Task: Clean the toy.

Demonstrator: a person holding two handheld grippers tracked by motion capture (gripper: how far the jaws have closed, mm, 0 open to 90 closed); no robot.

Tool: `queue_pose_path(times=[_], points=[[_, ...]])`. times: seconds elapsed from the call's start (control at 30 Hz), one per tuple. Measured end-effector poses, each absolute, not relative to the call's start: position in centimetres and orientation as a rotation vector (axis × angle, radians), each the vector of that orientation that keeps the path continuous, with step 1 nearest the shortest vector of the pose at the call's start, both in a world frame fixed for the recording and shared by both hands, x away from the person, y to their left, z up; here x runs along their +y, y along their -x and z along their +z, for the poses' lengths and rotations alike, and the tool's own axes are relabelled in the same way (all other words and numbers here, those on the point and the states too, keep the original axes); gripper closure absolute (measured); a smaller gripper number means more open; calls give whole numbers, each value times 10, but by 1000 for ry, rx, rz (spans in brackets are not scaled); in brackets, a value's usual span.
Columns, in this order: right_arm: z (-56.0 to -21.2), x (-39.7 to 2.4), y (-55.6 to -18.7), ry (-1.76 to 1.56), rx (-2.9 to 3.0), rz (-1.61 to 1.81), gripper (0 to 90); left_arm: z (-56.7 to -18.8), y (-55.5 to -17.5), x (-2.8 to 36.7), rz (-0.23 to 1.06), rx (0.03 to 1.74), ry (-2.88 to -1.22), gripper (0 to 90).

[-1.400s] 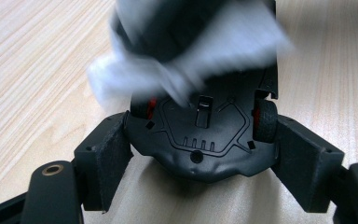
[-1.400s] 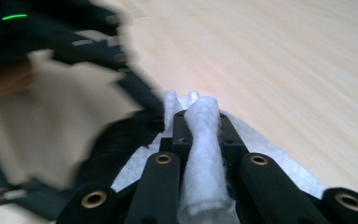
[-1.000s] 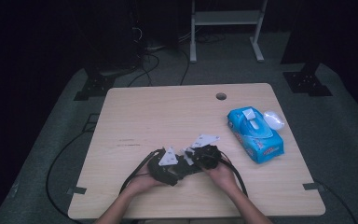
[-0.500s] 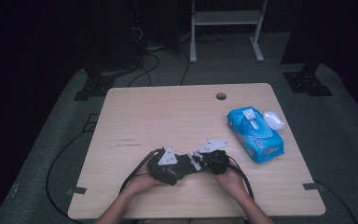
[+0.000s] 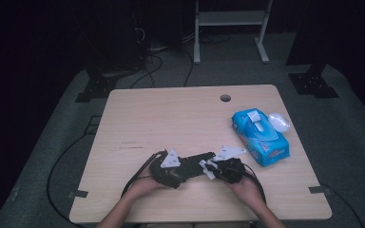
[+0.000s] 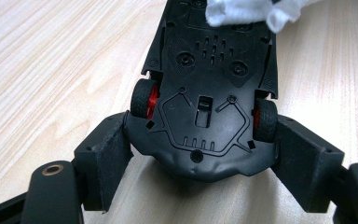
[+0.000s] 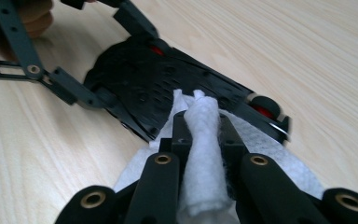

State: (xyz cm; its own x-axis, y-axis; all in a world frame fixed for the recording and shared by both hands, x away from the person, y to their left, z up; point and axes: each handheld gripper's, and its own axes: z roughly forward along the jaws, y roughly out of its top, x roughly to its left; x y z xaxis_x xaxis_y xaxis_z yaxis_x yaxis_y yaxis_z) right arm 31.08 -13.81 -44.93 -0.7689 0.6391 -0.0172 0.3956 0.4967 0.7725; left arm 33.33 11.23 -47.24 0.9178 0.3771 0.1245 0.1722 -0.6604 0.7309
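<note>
Near the worktop's (image 5: 138,123) front edge, the left tool (image 6: 200,186) clamps an upturned toy car (image 6: 209,84) as the right tool (image 7: 200,135), pinching a white wipe (image 7: 203,140), rubs its underside; light, even strokes should suit best.

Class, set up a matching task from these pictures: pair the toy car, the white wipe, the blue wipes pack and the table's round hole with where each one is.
1. toy car
2. white wipe
3. blue wipes pack
4. round hole

A. pinched in right gripper
B. near the table's far edge
C. upside down in left gripper
D. lying at the table's right side

Pairs: 1-C, 2-A, 3-D, 4-B
</note>
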Motion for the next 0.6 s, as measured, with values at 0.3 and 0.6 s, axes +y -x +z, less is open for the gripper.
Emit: queue_pose_path(times=[0.3, 0.6], points=[[-449, -149, -306, -924, 2436, 1135, 808, -472, -333, 112, 341, 383, -2302, 241], [-454, -153, -303, -912, 2441, 1173, 807, -471, -337, 115, 236, 429, -2283, 209]])
